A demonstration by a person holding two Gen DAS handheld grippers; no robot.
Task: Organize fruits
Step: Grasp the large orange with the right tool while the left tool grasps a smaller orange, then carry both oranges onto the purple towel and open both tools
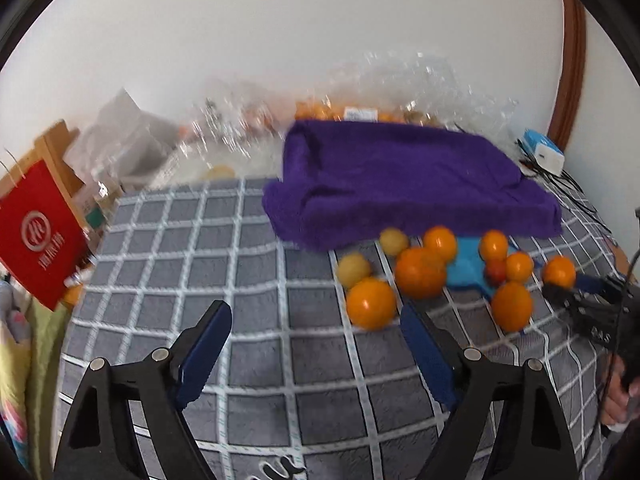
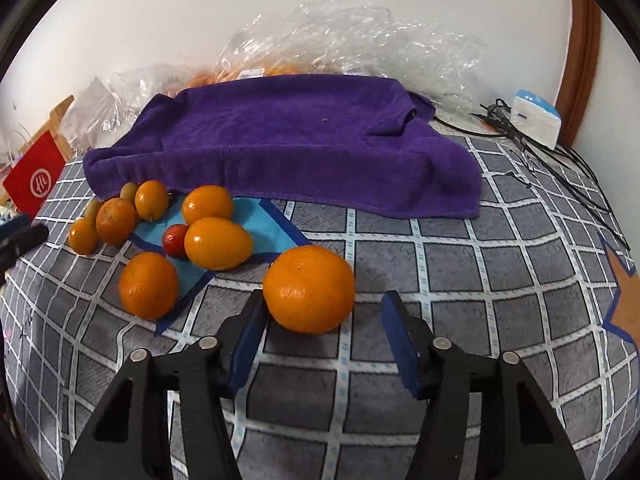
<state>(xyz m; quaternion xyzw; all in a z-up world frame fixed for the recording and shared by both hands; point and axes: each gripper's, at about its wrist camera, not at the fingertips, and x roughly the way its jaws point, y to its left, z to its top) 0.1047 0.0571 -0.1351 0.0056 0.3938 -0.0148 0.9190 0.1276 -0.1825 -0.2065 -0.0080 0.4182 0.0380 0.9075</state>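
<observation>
So from my left gripper [image 1: 316, 326] the fingers are spread wide with nothing between them, just hovering over the grey checked cover [image 1: 224, 248]. Far left there's a red card [image 1: 38, 236] leaning against some clutter, and clear plastic bags [image 1: 420, 80] sit along the wall behind a purple towel [image 1: 400, 184].

The fruit pile sits just in front of the towel's near edge: two pale yellow fruits [image 1: 394, 241], a big orange [image 1: 421, 272] touching a smaller one, and another orange [image 1: 371, 303] just ahead of my right fingertip. Some of the pile lies on a blue star patch [image 1: 466, 268], including a little red fruit [image 2: 175, 240] tucked against an egg-shaped orange one [image 2: 218, 243].

Over on the right gripper [image 2: 324, 312], the fingers are released too, with a large orange [image 2: 309, 289] sitting on the cover between the tips. The left finger looks like it's touching it or nearly so, can't tell for sure; the right one is clearly apart. Far right by the wall there's a blue and white box [image 2: 536, 118] with black cables [image 2: 560, 156].
</observation>
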